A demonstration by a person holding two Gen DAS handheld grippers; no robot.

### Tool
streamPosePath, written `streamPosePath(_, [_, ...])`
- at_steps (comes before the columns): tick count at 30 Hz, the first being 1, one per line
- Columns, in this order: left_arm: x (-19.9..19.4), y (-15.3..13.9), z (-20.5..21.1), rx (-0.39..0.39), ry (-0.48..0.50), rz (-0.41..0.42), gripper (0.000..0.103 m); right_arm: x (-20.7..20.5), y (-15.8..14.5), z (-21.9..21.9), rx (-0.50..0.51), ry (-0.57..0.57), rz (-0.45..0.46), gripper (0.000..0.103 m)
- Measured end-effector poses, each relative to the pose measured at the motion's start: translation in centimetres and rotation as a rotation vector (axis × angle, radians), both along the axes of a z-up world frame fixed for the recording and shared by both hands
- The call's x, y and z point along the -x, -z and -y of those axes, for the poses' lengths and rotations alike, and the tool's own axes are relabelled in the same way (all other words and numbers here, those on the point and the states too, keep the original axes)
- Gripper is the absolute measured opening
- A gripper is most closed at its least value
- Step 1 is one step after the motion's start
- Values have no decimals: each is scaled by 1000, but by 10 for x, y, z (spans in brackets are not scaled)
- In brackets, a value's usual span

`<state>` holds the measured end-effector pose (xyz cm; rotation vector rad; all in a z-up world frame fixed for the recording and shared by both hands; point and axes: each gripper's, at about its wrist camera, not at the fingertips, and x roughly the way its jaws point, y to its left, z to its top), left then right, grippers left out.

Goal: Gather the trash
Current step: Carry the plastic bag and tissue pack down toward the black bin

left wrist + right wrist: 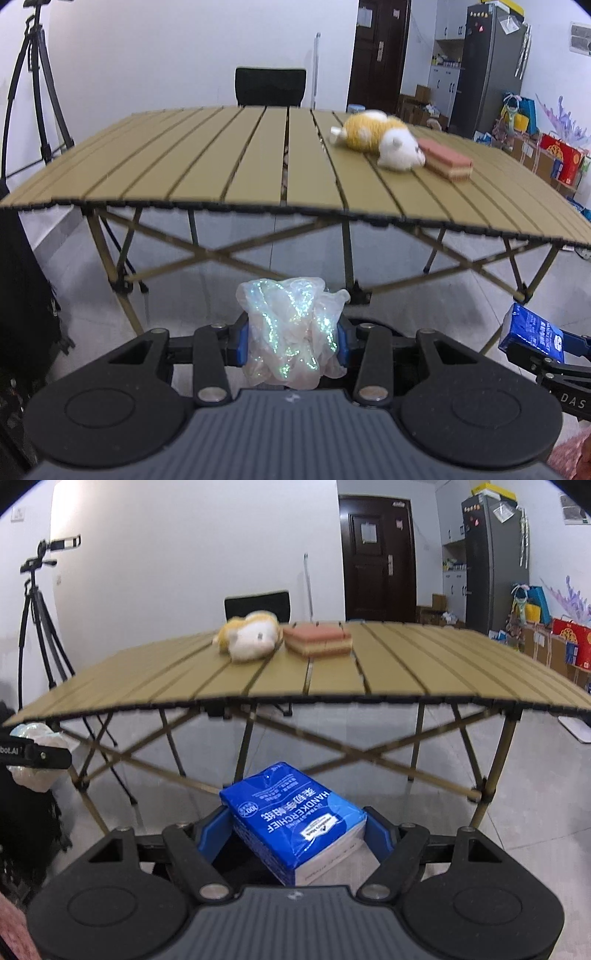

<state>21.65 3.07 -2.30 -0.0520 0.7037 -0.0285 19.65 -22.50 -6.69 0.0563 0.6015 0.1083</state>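
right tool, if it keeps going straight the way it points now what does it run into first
Probably the floor under the folding table, perhaps its crossed legs; depth is unclear. The right tool, clamped on the blue tissue pack, points below the tabletop edge.

plush toy on table, beside sponge

White walls, pale tiled floor. Slatted folding table mid-frame, black chair behind. Tripod far left. Dark door and grey fridge upper right.
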Motion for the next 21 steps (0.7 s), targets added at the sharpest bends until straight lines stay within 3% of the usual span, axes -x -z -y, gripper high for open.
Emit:
streamPosePath(10, [11,52,2,21,-12,-110,42,7,38,-3,37,-9,-106,75])
streamPosePath(21, [8,101,-2,-13,-31,-230,42,3,85,-1,62,-1,-226,75])
